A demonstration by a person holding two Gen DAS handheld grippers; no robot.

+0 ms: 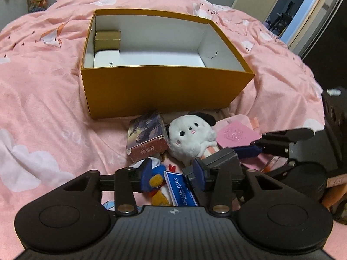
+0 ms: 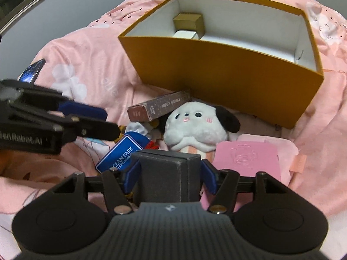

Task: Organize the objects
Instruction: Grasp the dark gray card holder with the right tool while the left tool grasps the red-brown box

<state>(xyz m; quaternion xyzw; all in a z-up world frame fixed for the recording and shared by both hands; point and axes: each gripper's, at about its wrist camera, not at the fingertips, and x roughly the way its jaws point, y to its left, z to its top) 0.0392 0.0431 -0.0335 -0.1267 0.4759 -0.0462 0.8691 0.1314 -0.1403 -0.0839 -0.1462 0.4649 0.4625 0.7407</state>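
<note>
**Right gripper straddles a dark box, left gripper open over the toy pile**

Left wrist view: the left gripper (image 1: pixel 172 173) hangs open over a heap of small things on the pink bed (image 1: pixel 43 99). Between its blue pads lie a duck toy (image 1: pixel 157 184) and a blue tag (image 1: pixel 181 189). Past them sit a card box (image 1: pixel 147 138) and a white plush (image 1: pixel 190 138), side by side and touching. A pink pouch (image 1: pixel 236 135) lies right of the plush. The right gripper (image 1: pixel 225 157) comes in from the right, its fingers on either side of a dark box (image 1: pixel 221 161). Beyond the heap stands an open yellow box (image 1: pixel 167 86); in its far left corner a gold box (image 1: pixel 107 39) sits behind a white box (image 1: pixel 106 58).

Right wrist view: the right gripper (image 2: pixel 170 173) has the dark box (image 2: pixel 169 175) between its blue pads, each pad at or just beside a side of it; a firm grip cannot be told. The left gripper (image 2: pixel 106 119) reaches in from the left, jaws apart. Ahead lie the blue tag (image 2: pixel 121 156), the white plush (image 2: pixel 195 127), the card box (image 2: pixel 160 107) and the pink pouch (image 2: pixel 251 158). The yellow box (image 2: pixel 227 69) stands behind, holding the gold box (image 2: pixel 188 21) and the white box (image 2: pixel 184 34)
</note>
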